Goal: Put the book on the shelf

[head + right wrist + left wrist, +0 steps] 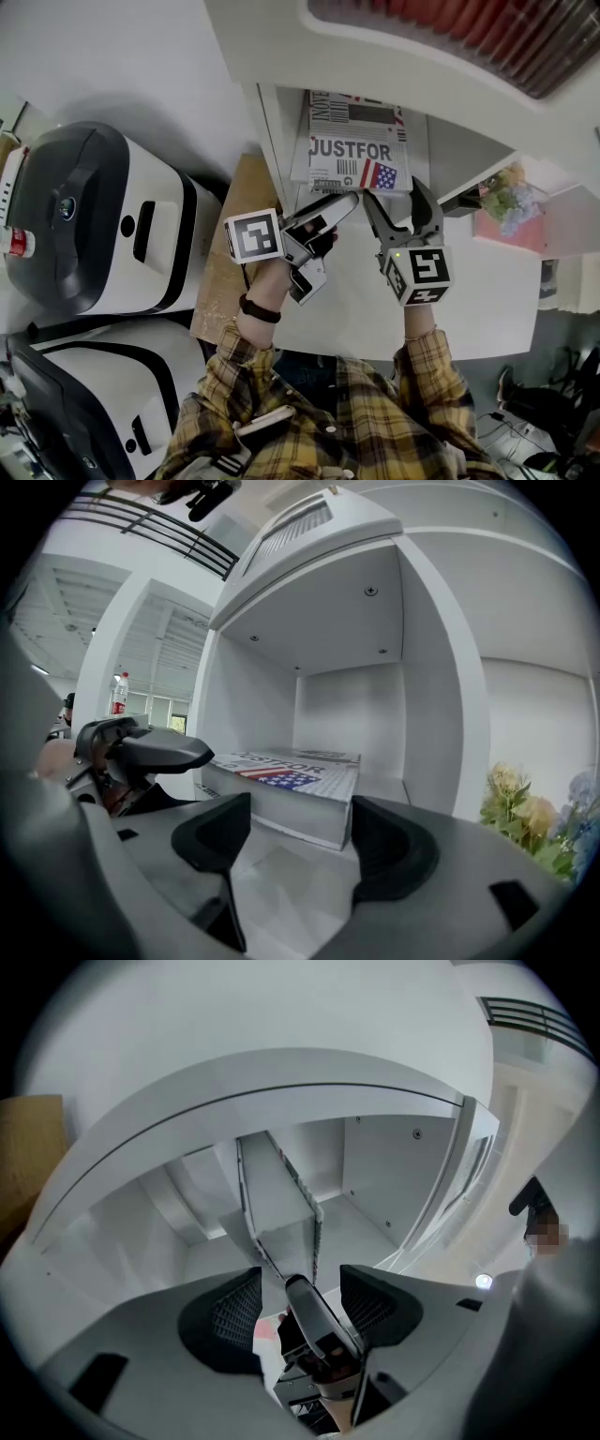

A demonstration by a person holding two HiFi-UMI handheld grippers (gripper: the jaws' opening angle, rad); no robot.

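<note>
So, left gripper: jaws apart with nothing clamped; it is turned on its side, tips just beside the near edge of the book, and whether they touch it cannot be told
Gap between its jaws: a grey finger of the right gripper shows there, beyond the dark pads
Right gripper: jaws wide apart and empty, aimed into the compartment and stopping short of the book
The two together: side by side in front of the compartment, close to each other, the left one's finger showing at the left of the right gripper view
Marker cubes: one on each gripper, both facing up toward the head view
Arms: plaid sleeves, with a dark wristband on the left wrist
Book: lies flat on the compartment floor, cover up, printed JUSTFOR with a stars-and-stripes patch, its near edge close to the opening
Shelf: white and open-fronted, at the far side of the white tabletop
Flowers: a pale bunch to the right of the book's compartment
Left of the table: a brown wooden board, then two white-and-black machines, one nearer the person than the other
</note>
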